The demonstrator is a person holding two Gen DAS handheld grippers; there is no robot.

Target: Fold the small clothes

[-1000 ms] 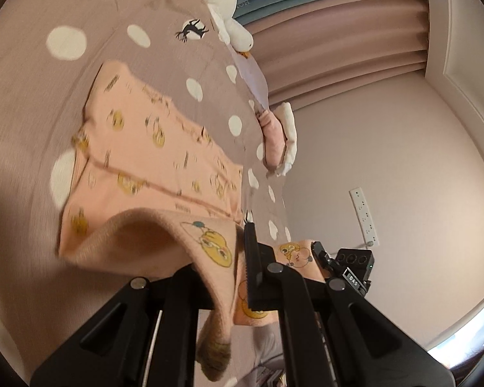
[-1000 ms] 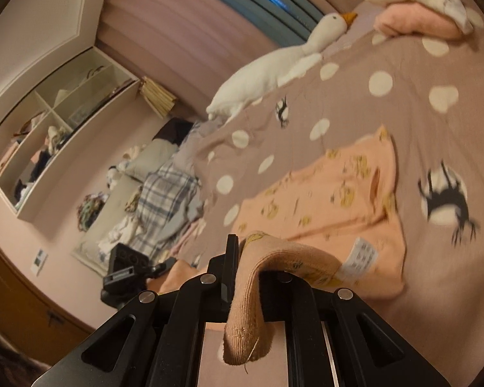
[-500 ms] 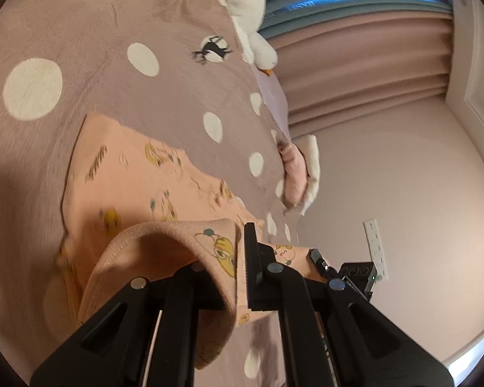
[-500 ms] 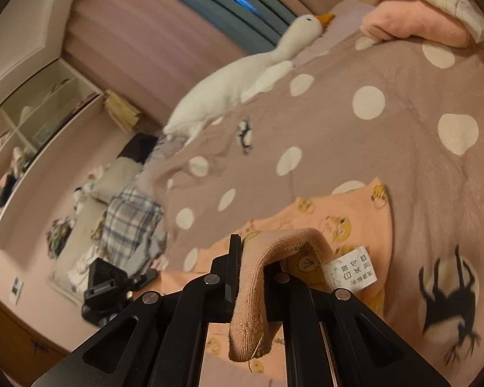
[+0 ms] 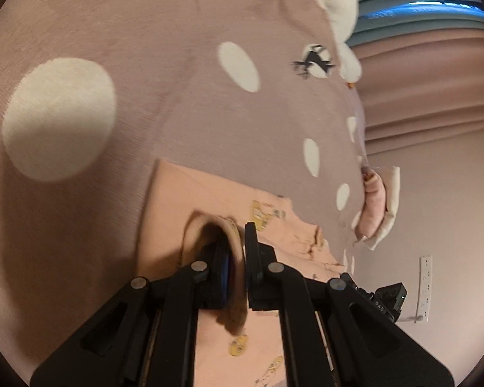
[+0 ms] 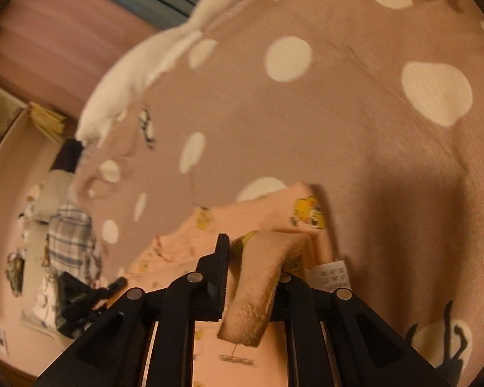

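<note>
**Both grippers pinch the peach garment over the bed**

The peach garment (image 5: 190, 193) lies on the polka-dot bedspread (image 5: 145, 96); the left gripper (image 5: 237, 251) has its fingers narrowed onto a folded-over edge of that garment; the right gripper (image 6: 255, 258) likewise clamps a cuff-like fold, a white care label (image 6: 332, 275) just beside it; a plush goose (image 6: 138, 74) lies beyond the garment, near the curtains (image 6: 64, 35); folded pink and white cloths (image 5: 379, 206) sit at the bedspread's edge.
</note>
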